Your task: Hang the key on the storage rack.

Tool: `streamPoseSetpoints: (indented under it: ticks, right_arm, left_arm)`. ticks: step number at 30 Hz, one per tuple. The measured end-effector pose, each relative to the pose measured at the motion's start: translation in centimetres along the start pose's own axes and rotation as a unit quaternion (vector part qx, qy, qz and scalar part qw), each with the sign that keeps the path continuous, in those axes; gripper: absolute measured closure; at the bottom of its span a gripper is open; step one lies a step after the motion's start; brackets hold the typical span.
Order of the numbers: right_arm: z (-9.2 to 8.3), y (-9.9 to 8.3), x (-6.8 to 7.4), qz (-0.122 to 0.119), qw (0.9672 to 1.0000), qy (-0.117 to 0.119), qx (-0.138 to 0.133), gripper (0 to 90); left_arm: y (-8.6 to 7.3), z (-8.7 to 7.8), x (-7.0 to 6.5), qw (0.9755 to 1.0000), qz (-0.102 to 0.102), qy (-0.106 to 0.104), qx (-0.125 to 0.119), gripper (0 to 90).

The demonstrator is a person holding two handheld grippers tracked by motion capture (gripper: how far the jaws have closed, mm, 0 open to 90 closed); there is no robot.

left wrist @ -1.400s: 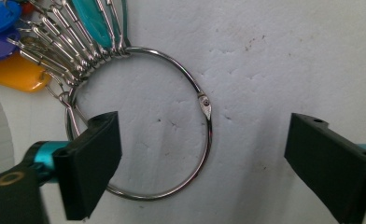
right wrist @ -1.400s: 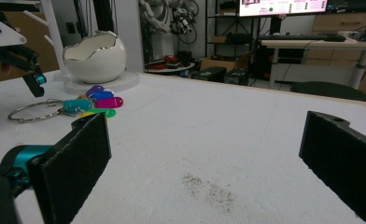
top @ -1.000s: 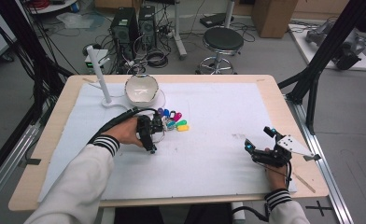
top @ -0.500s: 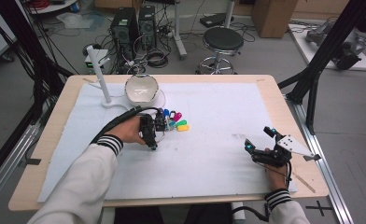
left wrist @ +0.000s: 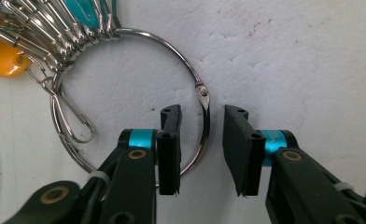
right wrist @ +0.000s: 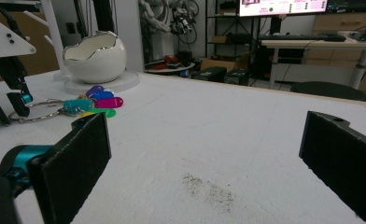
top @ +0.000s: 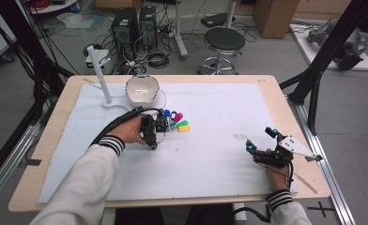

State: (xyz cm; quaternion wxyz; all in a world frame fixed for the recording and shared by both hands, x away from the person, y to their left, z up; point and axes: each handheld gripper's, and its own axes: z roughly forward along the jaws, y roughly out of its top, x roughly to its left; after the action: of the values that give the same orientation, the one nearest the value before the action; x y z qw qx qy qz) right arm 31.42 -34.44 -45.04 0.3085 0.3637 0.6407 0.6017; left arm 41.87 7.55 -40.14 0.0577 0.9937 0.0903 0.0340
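Left gripper (left wrist: 202, 149) found set down over the metal key ring (left wrist: 204, 100) on the white mat (top: 219, 140), near the white bowl (top: 142, 89). Jaws seen just closing, with the ring's wire and its clasp between them. Narrow gaps noted on both sides of the wire in the left gripper view; pads not pressing, nothing gripped. Lower arc of the ring hidden behind the left jaw. Coloured key tags (top: 175, 121) bunched on the far side of the ring, cut off at the frame edge in the left gripper view: a teal tag and an orange one partly seen, remainder out of frame. Loose wire clip (left wrist: 76, 123) found hanging inside the ring.

In the high view, left hand (top: 128, 131) covering most of the gripper body; jaw tips and ring too small to make out there.

Right gripper (top: 259, 143) resting on the mat near the table's right edge, well apart from the ring. Jaws spread wide, nothing between them. Dark specks (right wrist: 209, 189) noted on the mat ahead of them.
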Motion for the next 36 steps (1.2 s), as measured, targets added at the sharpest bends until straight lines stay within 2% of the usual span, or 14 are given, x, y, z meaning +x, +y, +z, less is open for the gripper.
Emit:
streamPoseSetpoints:
  ticks: [13,23,27,36]
  right_arm:
    - [0.01,-0.01,0.03,0.000,1.0000,0.000,0.001,1.6]
    - [0.00,-0.01,0.02,0.001,1.0000,0.001,0.001,1.6]
    - [0.00,0.00,0.03,0.000,1.0000,-0.001,0.001,1.6]
    - [-0.01,-0.01,0.04,0.000,1.0000,0.000,0.001,1.6]
  left_arm:
    - [-0.07,0.02,-0.03,1.0000,0.004,-0.002,0.001,73.9]
    - [-0.06,0.06,-0.23,0.9998,0.017,-0.002,0.004,81.4]
    - [-0.03,0.07,-0.28,0.9999,0.015,-0.005,0.004,84.5]
    - [-0.02,-0.02,-0.49,0.9997,0.025,0.005,0.006,86.0]
